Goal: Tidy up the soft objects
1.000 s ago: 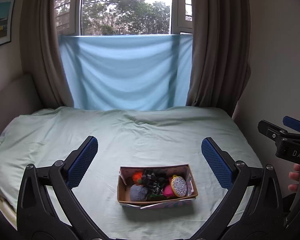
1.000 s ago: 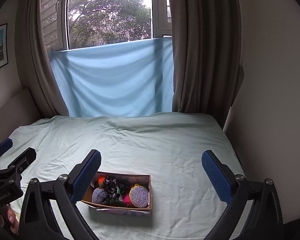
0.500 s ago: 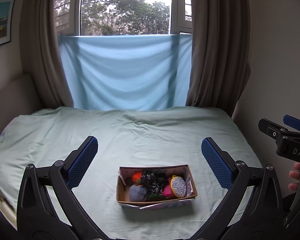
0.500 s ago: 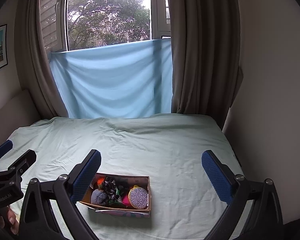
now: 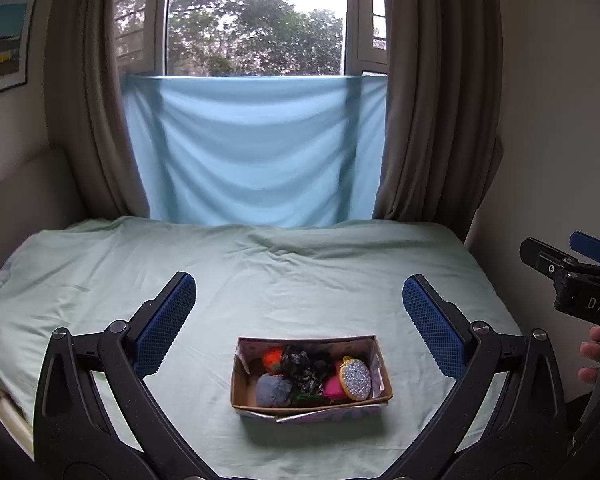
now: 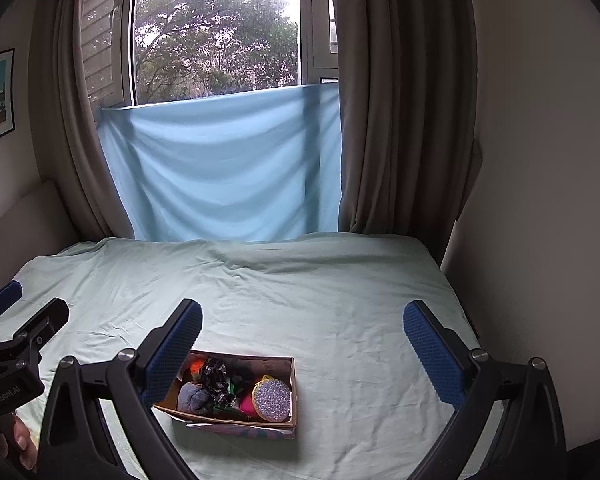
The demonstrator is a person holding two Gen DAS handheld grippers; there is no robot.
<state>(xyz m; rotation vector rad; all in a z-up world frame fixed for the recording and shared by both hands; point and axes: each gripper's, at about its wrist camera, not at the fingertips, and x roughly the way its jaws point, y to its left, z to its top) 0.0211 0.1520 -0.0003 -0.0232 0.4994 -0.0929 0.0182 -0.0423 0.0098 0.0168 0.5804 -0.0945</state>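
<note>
A cardboard box (image 5: 242, 390) sits on the green bed sheet near the front edge. It holds several soft items: a grey ball (image 5: 273, 390), an orange one (image 5: 272, 359), a dark scrunchie (image 5: 300, 366), a pink item (image 5: 332, 388) and a glittery round pouch (image 5: 355, 378). My left gripper (image 5: 299, 312) is open and empty, above and behind the box. My right gripper (image 6: 302, 338) is open and empty; the box (image 6: 290, 396) lies below its left finger (image 6: 174, 350). Each gripper shows at the edge of the other's view.
The bed (image 5: 260, 272) fills the room up to a window covered by a light blue cloth (image 5: 256, 148) between brown curtains (image 5: 432, 100). A wall (image 5: 556, 120) runs along the right side. A headboard (image 5: 20, 192) stands at the left.
The right gripper's view has risen slightly, so the box sits a little lower in its frame. The left gripper has barely moved. Both stay open.
</note>
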